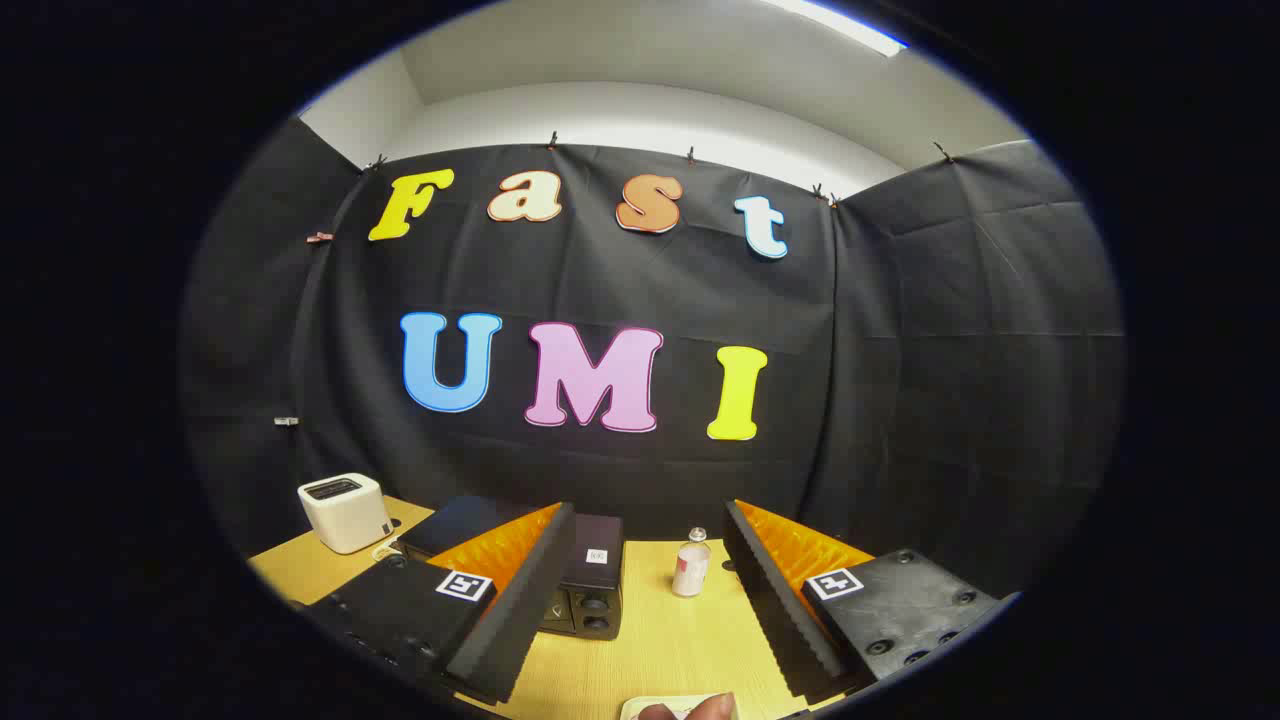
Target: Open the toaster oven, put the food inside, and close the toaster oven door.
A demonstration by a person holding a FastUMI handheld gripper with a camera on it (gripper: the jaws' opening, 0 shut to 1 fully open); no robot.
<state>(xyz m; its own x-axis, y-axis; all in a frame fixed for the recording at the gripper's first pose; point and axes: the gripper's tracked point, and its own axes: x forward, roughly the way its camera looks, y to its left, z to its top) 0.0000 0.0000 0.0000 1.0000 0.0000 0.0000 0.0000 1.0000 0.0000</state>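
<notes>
wood: the surface [680, 640] is pale wood grain, with black cloth walls behind it.
claw: the claw [650, 600] has its fingers [520, 610] wide apart, holding nothing, above the surface.
oven: a black toaster oven [592, 590] sits on the surface just ahead, partly hidden behind the left finger; its door looks shut, with two knobs showing on the front.
bottle: a small bottle [691, 567] with a pale cap stands upright on the surface between the fingers, just right of the oven and apart from it.
toaster: a white toaster [345, 511] stands at the far left of the surface, well apart from the oven, near the cloth.
dark slab: a flat dark thing [455, 525] lies between the toaster and the oven; what it is i cannot tell.
food: a pale plate [645, 708] edge shows at the near rim of the surface, below the fingers, with something reddish-brown [712, 706] on it, too cut off to identify.
</notes>
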